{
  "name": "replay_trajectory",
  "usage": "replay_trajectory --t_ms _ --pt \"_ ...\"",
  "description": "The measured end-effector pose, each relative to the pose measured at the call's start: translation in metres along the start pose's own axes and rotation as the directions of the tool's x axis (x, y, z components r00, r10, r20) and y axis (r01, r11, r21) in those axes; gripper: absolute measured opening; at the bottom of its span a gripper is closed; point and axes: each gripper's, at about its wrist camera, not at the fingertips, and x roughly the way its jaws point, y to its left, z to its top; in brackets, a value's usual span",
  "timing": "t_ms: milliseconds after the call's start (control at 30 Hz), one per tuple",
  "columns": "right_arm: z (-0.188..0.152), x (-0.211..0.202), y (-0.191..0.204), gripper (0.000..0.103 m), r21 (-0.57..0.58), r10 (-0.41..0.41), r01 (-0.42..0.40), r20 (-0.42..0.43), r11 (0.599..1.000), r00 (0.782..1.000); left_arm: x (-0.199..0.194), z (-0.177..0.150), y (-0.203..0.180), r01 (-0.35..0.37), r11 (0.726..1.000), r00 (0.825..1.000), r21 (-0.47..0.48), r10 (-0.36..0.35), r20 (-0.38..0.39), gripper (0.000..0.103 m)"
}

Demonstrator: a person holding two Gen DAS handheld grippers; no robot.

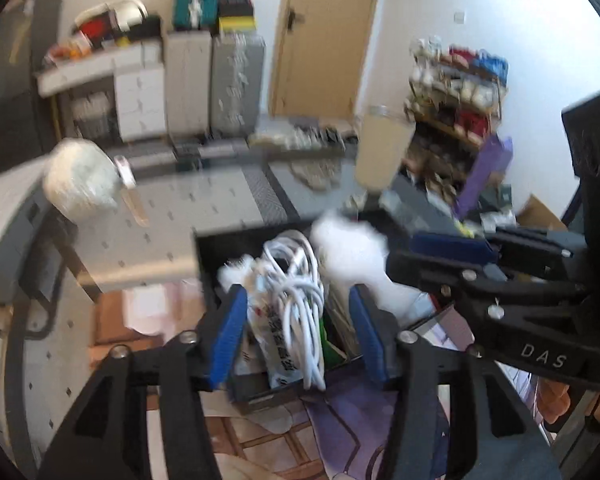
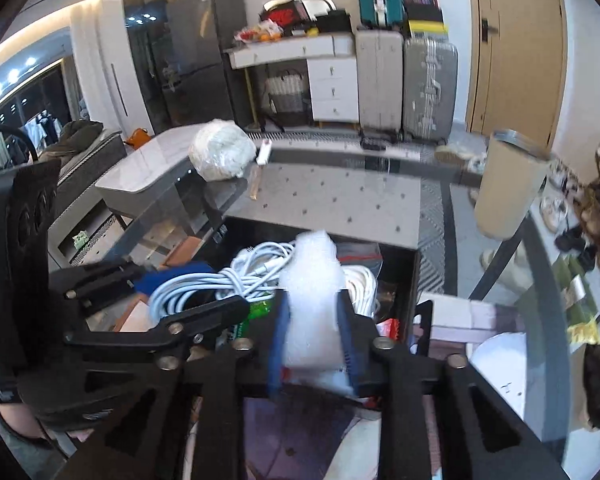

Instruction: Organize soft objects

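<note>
A black open box [image 1: 210, 264] on the glass table holds a coiled white cable [image 1: 300, 284], printed packets and other items. My left gripper [image 1: 298, 320] is open over the box, its blue pads either side of the cable and a packet. My right gripper [image 2: 314, 316] is shut on a white fluffy soft object [image 2: 312, 300] and holds it above the box [image 2: 414, 280]. The right gripper also shows in the left wrist view [image 1: 440, 256], with the white object [image 1: 348, 244] at its tip. The left gripper shows at the left in the right wrist view [image 2: 196, 284].
A tall beige cup [image 2: 508, 184] stands on the glass table [image 2: 340, 196] at the right. A white bundle in plastic [image 2: 222, 154] lies at the far left of the table. A pale box [image 2: 460, 316] and a white plate [image 2: 500, 364] sit right of the black box.
</note>
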Motion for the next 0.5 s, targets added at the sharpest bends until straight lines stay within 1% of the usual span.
replay_trajectory --t_ms 67,100,133,167,200,233,267,333,367,433,467,500 --pt "-0.006 -0.014 0.0 0.034 0.007 0.007 -0.007 0.045 1.0 0.999 -0.023 -0.002 -0.004 -0.029 1.0 0.996 0.013 0.027 0.087 0.056" --pt "-0.011 -0.024 -0.001 0.035 0.017 0.008 -0.01 0.077 1.0 0.997 -0.03 -0.003 -0.005 -0.039 0.999 0.993 0.018 0.037 0.112 0.064" --pt "-0.015 -0.031 -0.001 0.042 0.023 0.005 -0.008 0.104 1.0 0.995 -0.043 -0.007 -0.008 -0.066 0.998 0.985 0.023 0.062 0.159 0.08" --pt "-0.019 -0.04 0.0 0.054 0.025 -0.004 0.001 0.137 1.0 0.991 -0.051 -0.01 -0.009 -0.089 0.996 0.978 0.02 0.084 0.189 0.086" --pt "-0.025 -0.05 0.002 0.059 0.022 -0.016 0.012 0.181 1.0 0.983 -0.063 -0.016 -0.01 -0.12 0.993 0.964 0.008 0.115 0.24 0.092" --pt "-0.03 -0.059 0.003 0.072 0.017 -0.02 0.016 0.224 1.0 0.974 -0.074 -0.023 -0.01 -0.147 0.989 0.946 -0.011 0.144 0.291 0.095" --pt "-0.036 -0.067 0.007 0.085 0.009 -0.027 0.025 0.265 1.0 0.964 -0.081 -0.028 -0.009 -0.161 0.987 0.933 -0.024 0.161 0.323 0.095" --pt "-0.048 -0.081 0.014 0.092 0.01 -0.075 0.076 0.321 0.997 0.944 -0.09 -0.037 -0.009 -0.198 0.979 0.912 -0.041 0.2 0.359 0.095" --pt "-0.055 -0.085 0.017 0.092 0.017 -0.101 0.101 0.335 0.995 0.937 -0.092 -0.042 -0.009 -0.218 0.975 0.905 -0.047 0.22 0.364 0.095" --pt "-0.071 -0.09 0.02 0.094 0.038 -0.147 0.143 0.376 0.989 0.915 -0.093 -0.05 -0.008 -0.225 0.973 0.905 -0.056 0.23 0.358 0.096" --pt "-0.079 -0.092 0.022 0.097 0.042 -0.165 0.163 0.408 0.986 0.898 -0.092 -0.056 -0.006 -0.214 0.975 0.908 -0.06 0.221 0.356 0.096" --pt "-0.088 -0.092 0.024 0.098 0.041 -0.194 0.195 0.42 0.98 0.887 -0.091 -0.061 -0.006 -0.208 0.976 0.908 -0.061 0.216 0.359 0.096"
